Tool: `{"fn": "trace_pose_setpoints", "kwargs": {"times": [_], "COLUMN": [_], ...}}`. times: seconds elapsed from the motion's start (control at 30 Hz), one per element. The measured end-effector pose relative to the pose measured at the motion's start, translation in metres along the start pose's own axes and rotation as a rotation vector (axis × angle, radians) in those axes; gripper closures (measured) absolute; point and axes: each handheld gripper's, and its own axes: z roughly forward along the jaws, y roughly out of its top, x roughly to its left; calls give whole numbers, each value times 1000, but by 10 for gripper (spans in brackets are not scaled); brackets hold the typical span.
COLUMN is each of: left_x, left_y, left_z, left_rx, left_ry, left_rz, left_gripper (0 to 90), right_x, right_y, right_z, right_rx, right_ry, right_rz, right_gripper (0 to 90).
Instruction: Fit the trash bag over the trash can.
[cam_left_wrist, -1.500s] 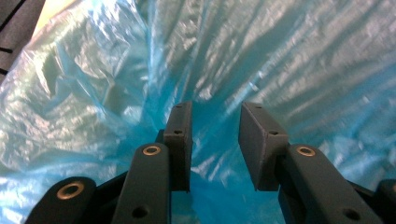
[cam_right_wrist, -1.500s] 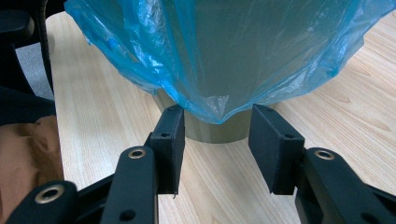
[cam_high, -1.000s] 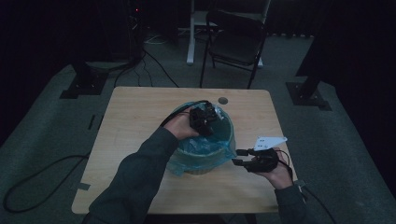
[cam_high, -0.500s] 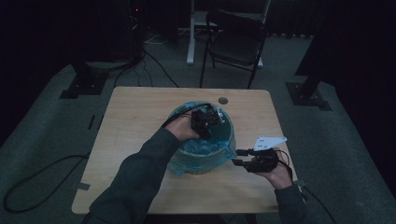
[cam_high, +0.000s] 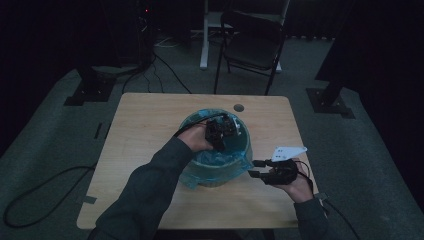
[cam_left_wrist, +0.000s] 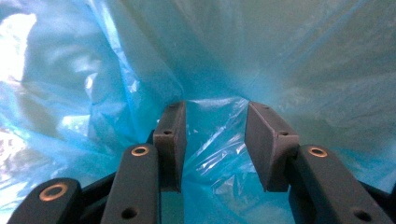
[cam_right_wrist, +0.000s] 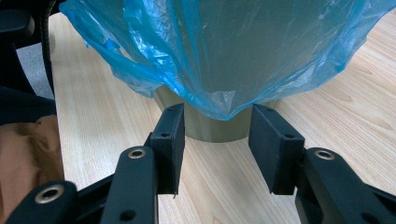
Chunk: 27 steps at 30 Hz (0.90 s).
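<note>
A round bin (cam_high: 220, 172) stands near the middle of the wooden table (cam_high: 145, 125), at the centre of the high view, lined with a blue plastic bag (cam_high: 235, 160) whose edge is folded out over the rim and hangs down the outer wall. The left claw (cam_high: 222, 132) is reached down into the mouth of the bin, toward its far side; in the left gripper view (cam_left_wrist: 215, 140) its jaws stand apart with crumpled blue liner (cam_left_wrist: 116, 70) between and beyond them, nothing pinched. The right claw (cam_high: 256, 168) sits low at the bin's right side, lower right of centre in the high view, just beside the hanging bag edge. In the right gripper view (cam_right_wrist: 217, 140) its jaws are spread, flanking the base of the bin (cam_right_wrist: 215, 128) and the lowest fold of the bag (cam_right_wrist: 219, 105), without closing on either.
</note>
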Motion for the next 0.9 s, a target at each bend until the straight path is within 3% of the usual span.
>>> {"fn": "trace_pose_setpoints", "kwargs": {"times": [0.27,0.4,0.57,0.6,0.9], "left_x": [1,5,7,9,12], "left_y": [-1,-6,-13,-21,-51], "left_z": [-5,-19,-32,-42,-73], "left_rx": [-35,-128,-190,-235,-367], "left_ry": [13,24,40,60,135], "left_rz": [-13,-56,-90,-109,-172], "left_gripper": [587,585,585,585,585], "right_x": [0,0,-1,-1,-1], "right_y": [0,0,-1,-1,-1], "right_z": [0,-1,-1,-2,-4], "right_rx": [0,-2,-2,-2,-7], "right_ry": [-1,-1,-2,-4,-8], "right_rz": [0,0,4,7,6], "right_gripper": [556,555,555,555,554]}}
